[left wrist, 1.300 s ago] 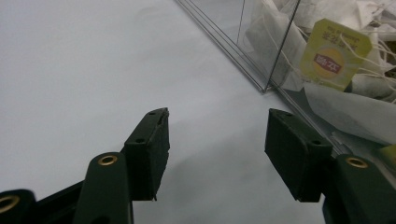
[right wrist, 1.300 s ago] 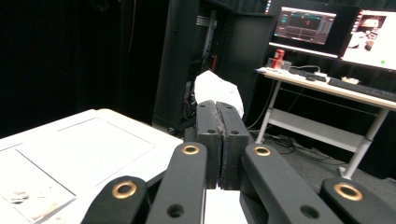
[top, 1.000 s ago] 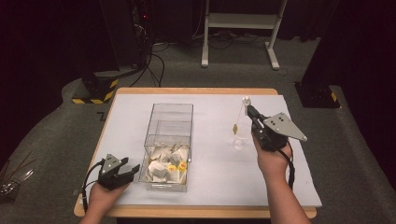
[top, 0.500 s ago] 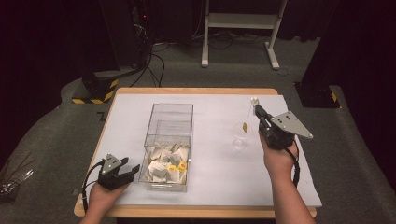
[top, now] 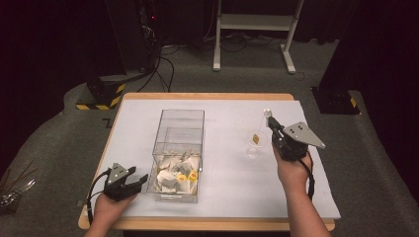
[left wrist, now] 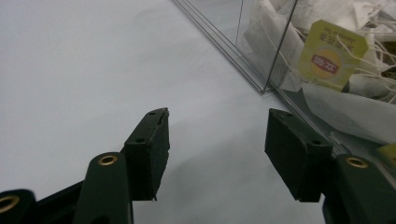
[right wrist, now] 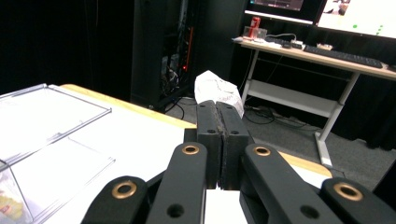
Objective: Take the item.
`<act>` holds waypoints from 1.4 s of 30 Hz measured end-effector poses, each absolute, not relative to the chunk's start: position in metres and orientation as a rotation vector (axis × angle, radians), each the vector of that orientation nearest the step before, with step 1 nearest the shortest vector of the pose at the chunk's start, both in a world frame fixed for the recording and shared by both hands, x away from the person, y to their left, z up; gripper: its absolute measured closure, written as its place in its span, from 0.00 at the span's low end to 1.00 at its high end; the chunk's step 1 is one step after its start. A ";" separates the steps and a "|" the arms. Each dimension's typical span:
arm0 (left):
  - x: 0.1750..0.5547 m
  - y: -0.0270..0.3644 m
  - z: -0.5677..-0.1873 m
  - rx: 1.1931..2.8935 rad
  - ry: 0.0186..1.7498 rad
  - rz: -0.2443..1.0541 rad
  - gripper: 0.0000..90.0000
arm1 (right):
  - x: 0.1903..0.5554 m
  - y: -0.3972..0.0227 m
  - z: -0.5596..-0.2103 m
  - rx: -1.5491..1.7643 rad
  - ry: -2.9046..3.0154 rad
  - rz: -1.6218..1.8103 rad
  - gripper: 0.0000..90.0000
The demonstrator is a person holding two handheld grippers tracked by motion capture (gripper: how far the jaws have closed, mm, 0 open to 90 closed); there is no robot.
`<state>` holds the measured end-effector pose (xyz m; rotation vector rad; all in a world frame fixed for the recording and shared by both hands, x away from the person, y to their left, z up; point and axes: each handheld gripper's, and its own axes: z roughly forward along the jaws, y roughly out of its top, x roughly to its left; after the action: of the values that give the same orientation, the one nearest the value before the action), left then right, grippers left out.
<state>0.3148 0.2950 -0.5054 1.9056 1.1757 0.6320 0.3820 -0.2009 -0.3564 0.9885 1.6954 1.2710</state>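
A clear plastic box (top: 180,129) stands mid-table with several white tea bags (top: 174,174) heaped at its near end. My right gripper (top: 273,124) is shut on one white tea bag (top: 267,114), and the bag pokes up past the closed jaws (right wrist: 217,88). Its yellow tag (top: 255,138) dangles on a string over a faint clear cup (top: 254,144). My left gripper (top: 134,180) rests on the table by the box's near left corner, open and holding nothing (left wrist: 217,126). Through the box wall (left wrist: 252,51) a yellow tag (left wrist: 331,53) shows close ahead.
White paper (top: 222,177) covers the wooden table (top: 197,96). Beyond the far edge are a white desk frame (top: 252,22), cables and dark equipment racks (top: 123,29) on the grey floor.
My right gripper has shifted a little to the right and down with the tea bag, bringing the tag over the cup. The left gripper has stayed put.
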 end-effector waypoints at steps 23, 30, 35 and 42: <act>0.315 0.295 -0.505 1.905 1.169 0.629 0.45 | 0.397 -0.192 -0.399 1.060 1.801 1.197 0.99; 0.314 0.295 -0.505 1.902 1.167 0.629 0.45 | 0.404 -0.189 -0.410 1.081 1.821 1.174 0.99; 0.314 0.296 -0.505 1.901 1.166 0.627 0.45 | 0.407 -0.187 -0.418 1.093 1.836 1.161 0.99; 0.314 0.296 -0.505 1.898 1.166 0.626 0.45 | 0.411 -0.186 -0.425 1.108 1.847 1.141 0.99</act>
<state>0.3140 0.2955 -0.5053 1.8984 1.1662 0.6256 0.4108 -0.1859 -0.4245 1.1085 1.8466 1.1413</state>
